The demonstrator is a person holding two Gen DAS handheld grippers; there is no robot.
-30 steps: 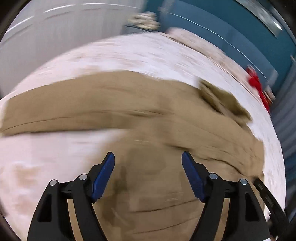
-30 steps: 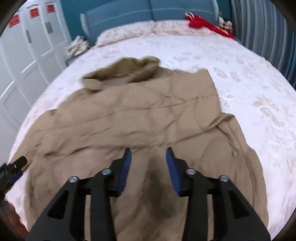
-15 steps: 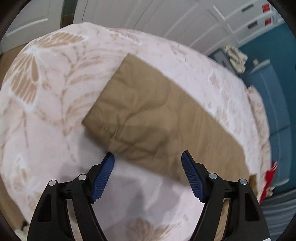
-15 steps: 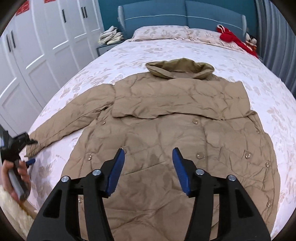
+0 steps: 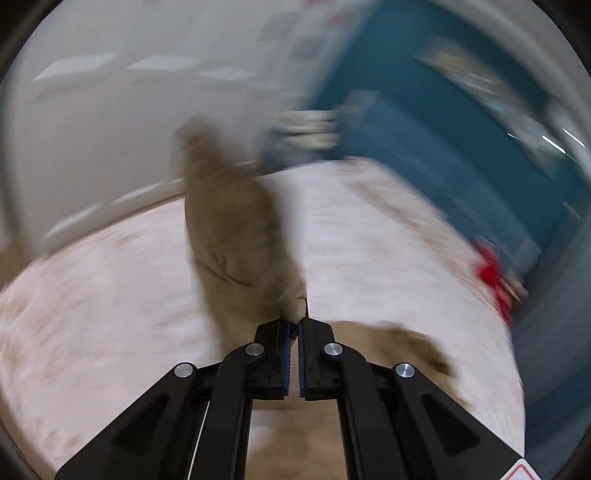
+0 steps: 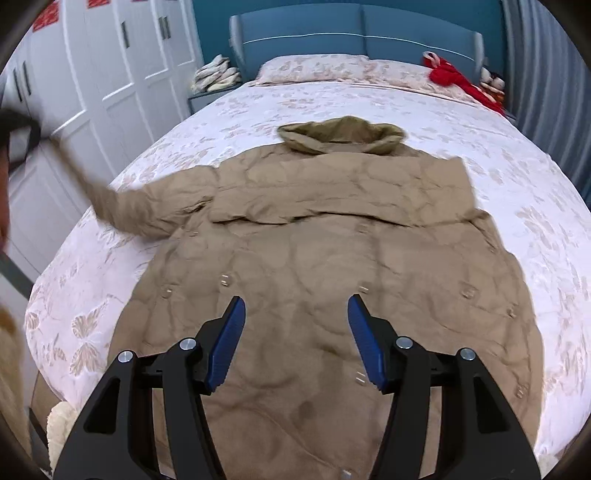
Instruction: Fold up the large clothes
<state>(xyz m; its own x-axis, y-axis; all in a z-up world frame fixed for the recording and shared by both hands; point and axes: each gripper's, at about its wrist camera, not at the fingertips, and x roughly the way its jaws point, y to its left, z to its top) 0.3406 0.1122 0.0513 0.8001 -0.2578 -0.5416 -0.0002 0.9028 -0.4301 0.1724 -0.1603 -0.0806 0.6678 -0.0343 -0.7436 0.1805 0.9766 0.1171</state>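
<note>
Both tongs are over the bed (image 6: 517, 184), doing different jobs. Left gripper (image 5: 295, 328) has its jaws pinched together on the end of the coat's sleeve (image 5: 236, 236), which rises up and away from it in a blurred tan strip; in the right wrist view that same sleeve (image 6: 147, 210) stretches off the coat's left shoulder toward the left edge of the picture, lifted clear of the bedspread, most likely so it can be swung in across the body for a first fold. Right gripper (image 6: 295, 339) hangs above the lower front of the coat (image 6: 332, 229) with its jaws standing wide and nothing between them, having just been opening; it seems to be waiting, ready to pin or take the hem. That coat is a big tan quilted one, lying spread flat, front up, collar toward the far blue headboard (image 6: 354, 33), hem near, small buttons in rows, the fabric puffy and creased. Its right side lies flat.
</note>
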